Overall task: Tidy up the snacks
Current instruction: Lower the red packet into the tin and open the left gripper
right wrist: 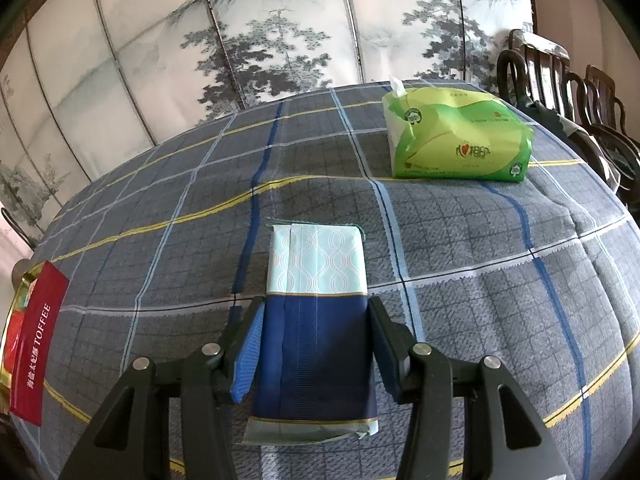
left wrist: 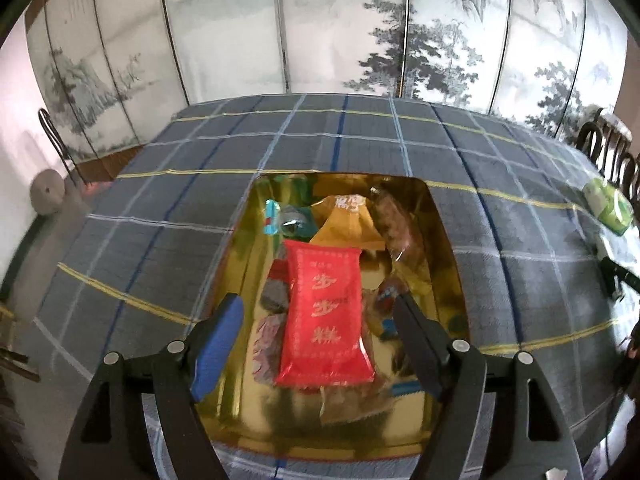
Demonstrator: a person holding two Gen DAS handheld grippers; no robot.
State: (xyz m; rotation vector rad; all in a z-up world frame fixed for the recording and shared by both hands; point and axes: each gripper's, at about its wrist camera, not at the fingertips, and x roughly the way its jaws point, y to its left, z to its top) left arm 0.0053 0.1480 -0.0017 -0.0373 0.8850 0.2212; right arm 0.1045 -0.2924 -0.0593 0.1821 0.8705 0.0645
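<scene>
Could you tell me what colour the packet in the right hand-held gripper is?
The packet is dark blue below, pale mint wave-patterned above; the right wrist view shows it best.

A tin (left wrist: 444, 240) sits on the table (left wrist: 160, 216), open side up, with wrapped snacks piled in it. The top packet (left wrist: 324, 316) lies lengthwise on the heap, between the spread fingers of the left gripper (left wrist: 320, 344) without touching either. Behind it lie another packet (left wrist: 348, 224) and, to the right, a clear-wrapped snack (left wrist: 402, 232). In the right wrist view, a tissue pack (right wrist: 316, 320) lies between the fingers of the right gripper (right wrist: 312, 348); a larger tissue pack (right wrist: 460, 136) stands far behind, to the right. The tin's lid (right wrist: 38, 344) leans at the left edge.
</scene>
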